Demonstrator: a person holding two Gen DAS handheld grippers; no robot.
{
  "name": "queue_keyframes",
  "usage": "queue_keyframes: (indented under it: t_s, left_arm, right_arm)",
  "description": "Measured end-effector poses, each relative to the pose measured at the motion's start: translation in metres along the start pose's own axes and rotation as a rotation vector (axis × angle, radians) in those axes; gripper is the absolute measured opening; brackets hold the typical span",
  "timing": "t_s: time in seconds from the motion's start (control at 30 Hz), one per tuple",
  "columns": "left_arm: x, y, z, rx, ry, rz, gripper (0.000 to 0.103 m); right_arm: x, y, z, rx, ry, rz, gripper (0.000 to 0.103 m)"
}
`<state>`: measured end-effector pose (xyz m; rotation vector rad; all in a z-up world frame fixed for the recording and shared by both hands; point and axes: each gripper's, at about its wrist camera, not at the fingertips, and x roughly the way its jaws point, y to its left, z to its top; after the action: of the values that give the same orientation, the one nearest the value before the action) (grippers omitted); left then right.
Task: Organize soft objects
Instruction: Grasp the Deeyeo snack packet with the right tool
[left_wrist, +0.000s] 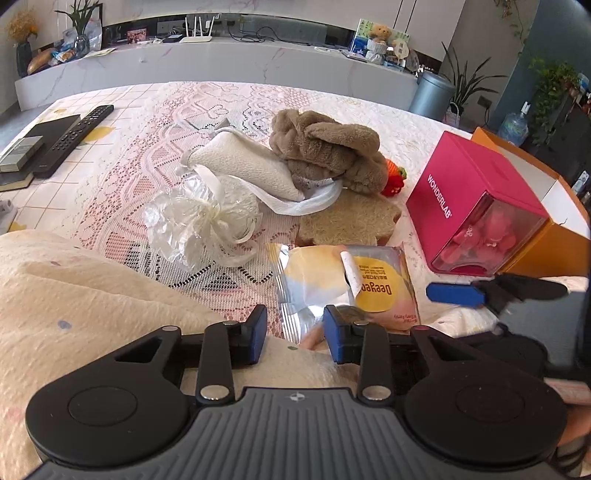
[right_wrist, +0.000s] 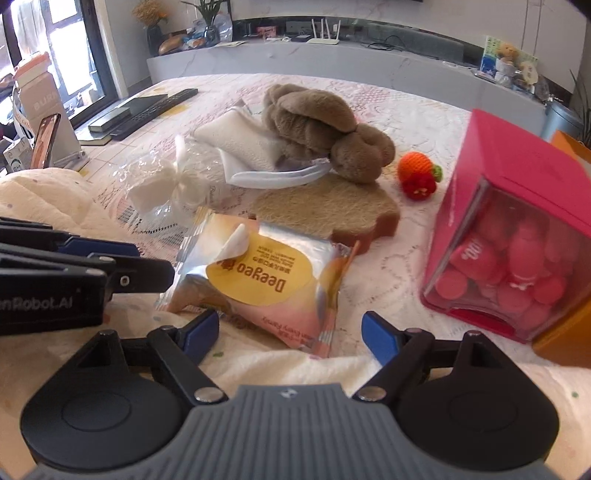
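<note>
Hovering my right tongs (right_wrist: 288, 332) wide open over the snack packet (right_wrist: 266, 284) near the table's (right_wrist: 406, 103) front edge. Left tongs (left_wrist: 295, 332) half-open by its corner, gripping nothing.

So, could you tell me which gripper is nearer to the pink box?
Right. The right gripper is close beside the pink box; the left gripper is further off, at the far edge of the snack packet.

I see a glossy foil-and-plastic snack packet (right_wrist: 258, 284) on a matt lace tablecloth (left_wrist: 122, 192), beside a rough, fibrous loofah pad (right_wrist: 328, 210). Behind it I make out a fuzzy plush toy (right_wrist: 317, 125), crinkled clear cellophane (left_wrist: 177, 221), and a crocheted yarn strawberry (right_wrist: 419, 177). The pink box (right_wrist: 517, 206) looks like smooth card with a shiny clear plastic front.
</note>
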<state>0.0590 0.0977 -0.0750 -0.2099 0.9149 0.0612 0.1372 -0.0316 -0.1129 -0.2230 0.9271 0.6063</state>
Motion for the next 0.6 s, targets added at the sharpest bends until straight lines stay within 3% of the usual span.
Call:
queue_keyframes:
  t_s: [0.13,0.4,0.6]
  left_arm:
    - [0.004,0.002,0.002,-0.018,0.007,0.01,0.036]
    - [0.005,0.0,0.002,-0.01,0.011,0.021,0.036]
    - [0.002,0.002,0.001,-0.02,-0.003,0.004,0.036]
  right_arm:
    - [0.015,0.002,0.006,0.005,0.017,0.017,0.087]
    - [0.012,0.011,0.003,-0.041,-0.018,0.025,0.056]
    - [0.001,0.015,0.001,-0.069,-0.046,0.003,0.041]
